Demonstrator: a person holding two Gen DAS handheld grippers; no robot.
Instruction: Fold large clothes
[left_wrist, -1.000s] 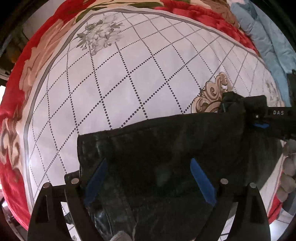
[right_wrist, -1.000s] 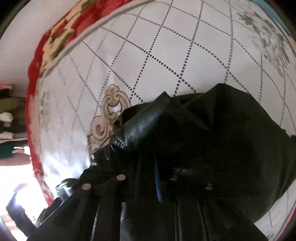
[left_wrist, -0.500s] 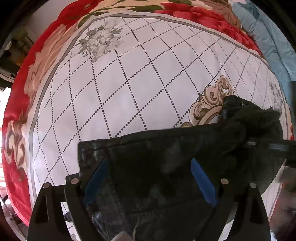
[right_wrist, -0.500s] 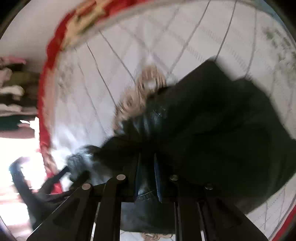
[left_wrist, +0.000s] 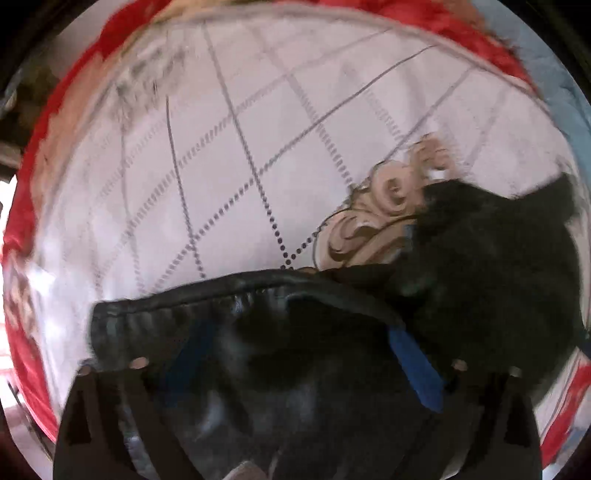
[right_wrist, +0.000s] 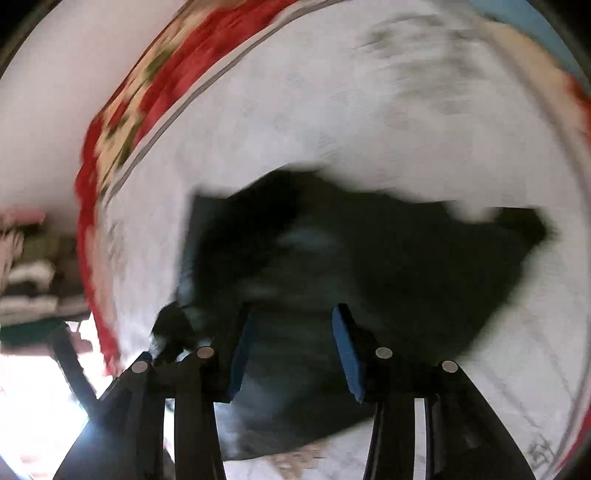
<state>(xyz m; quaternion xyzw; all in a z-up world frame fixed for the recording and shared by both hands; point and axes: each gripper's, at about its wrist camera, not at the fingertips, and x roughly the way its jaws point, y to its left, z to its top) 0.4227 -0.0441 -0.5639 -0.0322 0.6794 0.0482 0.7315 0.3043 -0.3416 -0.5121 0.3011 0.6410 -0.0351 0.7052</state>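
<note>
A black leather garment (left_wrist: 480, 258) lies on a white bedspread (left_wrist: 221, 184) with a dotted diamond pattern. In the left wrist view my left gripper (left_wrist: 295, 350) is open, its blue pads spread wide, with the garment's stitched edge (left_wrist: 221, 291) lying between and over the fingers. In the right wrist view my right gripper (right_wrist: 295, 354) is open, its blue pads (right_wrist: 347, 354) apart, just above the dark garment (right_wrist: 369, 258). Both views are blurred by motion.
The bedspread has a red floral border (left_wrist: 22, 229) and a beige scroll ornament (left_wrist: 373, 221). Light blue fabric (left_wrist: 565, 85) lies at the far right. Stacked clothes (right_wrist: 29, 280) stand off the bed's left edge.
My right gripper has opened and let go of the garment, which has dropped onto the bed. My left gripper has moved closer over the garment, still open.
</note>
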